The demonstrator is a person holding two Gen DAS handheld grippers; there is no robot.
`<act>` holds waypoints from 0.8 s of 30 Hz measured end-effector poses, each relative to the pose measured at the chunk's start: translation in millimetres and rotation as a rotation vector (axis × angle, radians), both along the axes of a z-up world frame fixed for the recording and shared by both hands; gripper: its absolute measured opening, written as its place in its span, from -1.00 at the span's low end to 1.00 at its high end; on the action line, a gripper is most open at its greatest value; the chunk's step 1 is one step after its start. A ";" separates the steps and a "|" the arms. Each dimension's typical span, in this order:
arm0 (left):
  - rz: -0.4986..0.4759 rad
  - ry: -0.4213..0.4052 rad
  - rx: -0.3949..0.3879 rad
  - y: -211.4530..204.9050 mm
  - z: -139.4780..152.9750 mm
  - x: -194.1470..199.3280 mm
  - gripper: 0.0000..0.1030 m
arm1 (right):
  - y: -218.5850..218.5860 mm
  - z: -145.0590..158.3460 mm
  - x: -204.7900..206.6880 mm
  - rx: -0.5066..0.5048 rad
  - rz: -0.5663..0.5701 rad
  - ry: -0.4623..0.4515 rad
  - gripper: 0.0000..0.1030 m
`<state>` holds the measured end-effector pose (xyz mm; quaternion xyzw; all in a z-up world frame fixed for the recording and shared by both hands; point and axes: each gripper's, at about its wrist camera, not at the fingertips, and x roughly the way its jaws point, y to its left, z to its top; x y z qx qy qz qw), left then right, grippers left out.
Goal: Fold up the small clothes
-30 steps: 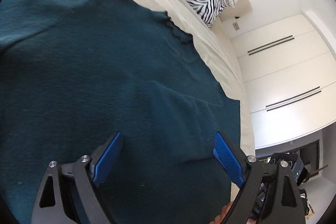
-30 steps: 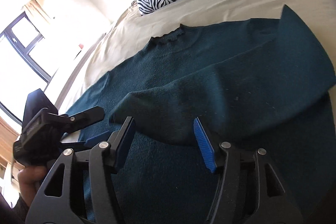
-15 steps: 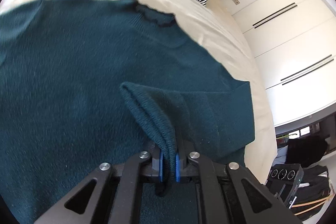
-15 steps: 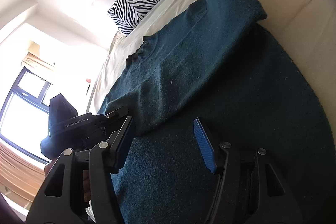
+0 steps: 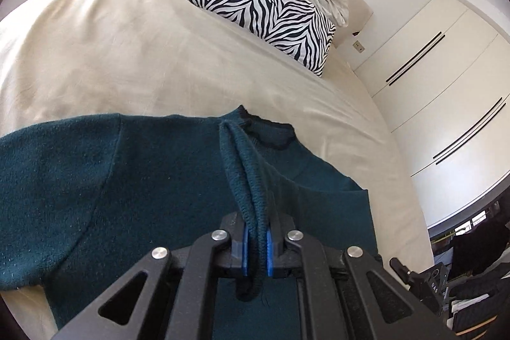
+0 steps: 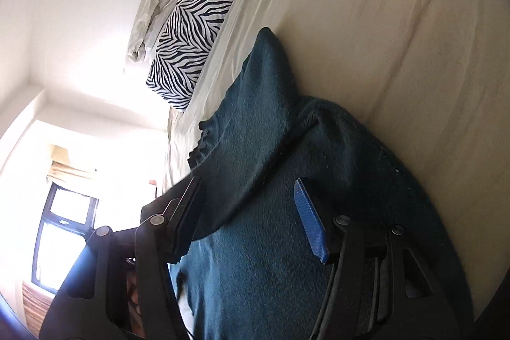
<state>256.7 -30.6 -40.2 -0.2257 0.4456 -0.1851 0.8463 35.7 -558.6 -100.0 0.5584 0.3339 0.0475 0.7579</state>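
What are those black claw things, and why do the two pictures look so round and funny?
They are grippers: pinching tools with two fingers, and a person holds one in each hand. A small camera sits on each and looks out along its fingers. Its lens bends the picture, so the room looks round.

One picture comes from the left gripper. It has pinched shut on a fold of the sweater and holds it up off the rest.

The other comes from the right gripper. Its fingers stand apart over the sweater and hold nothing.

The dark green sweater lies on a bed with a cream sheet. A zebra pillow lies further up the bed.
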 end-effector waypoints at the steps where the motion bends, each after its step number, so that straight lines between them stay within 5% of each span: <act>1: -0.001 0.008 0.003 0.4 -6.4 -1.5 -0.84 | 0.2 -1.1 4.1 0.016 -0.006 0.008 0.10; 10: -0.006 0.061 -0.010 -0.7 -36.6 -10.5 -0.84 | 4.8 -6.2 55.4 0.051 -0.066 0.072 0.10; 19: -0.010 0.077 -0.016 -3.3 -45.9 -6.1 -0.84 | -33.6 -5.2 44.4 0.097 -0.213 0.009 0.07; 24: 0.013 0.101 -0.027 1.6 -58.3 -2.7 -0.84 | -27.2 -6.5 46.8 0.044 -0.170 0.003 0.05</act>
